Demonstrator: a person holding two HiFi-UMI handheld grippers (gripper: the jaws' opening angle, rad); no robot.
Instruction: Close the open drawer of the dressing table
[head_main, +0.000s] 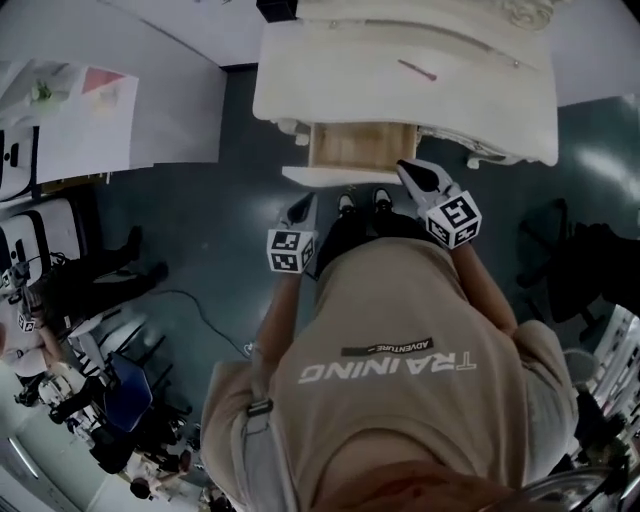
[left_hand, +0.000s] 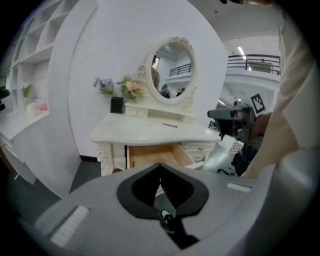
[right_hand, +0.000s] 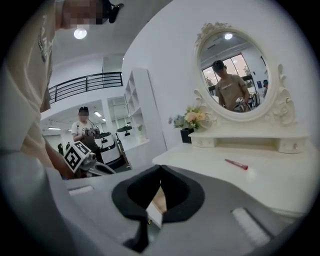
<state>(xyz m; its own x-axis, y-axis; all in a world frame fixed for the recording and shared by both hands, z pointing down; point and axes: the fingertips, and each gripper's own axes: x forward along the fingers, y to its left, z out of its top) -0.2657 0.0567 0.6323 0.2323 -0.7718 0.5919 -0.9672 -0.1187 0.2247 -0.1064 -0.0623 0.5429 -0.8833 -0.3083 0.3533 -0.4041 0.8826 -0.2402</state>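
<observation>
The left hand-held gripper has its two dark jaws pressed together at the tips, with nothing between them. In the head view it hangs just in front of the left end of the drawer's white front panel, apart from it. The right hand-held gripper is likewise closed tip to tip and holds nothing. From above it sits at the right front corner of the drawer; whether it touches the panel cannot be told.

The drawer is pulled well out from the middle of the white dressing table, and its pale wooden inside looks bare. The person's shoes stand on the dark floor just before it.

A slim red stick-shaped item lies on the top of the dressing table. Behind it rises an oval mirror in a carved white frame. A bunch of flowers and a small black container stand to the left of the mirror.
</observation>
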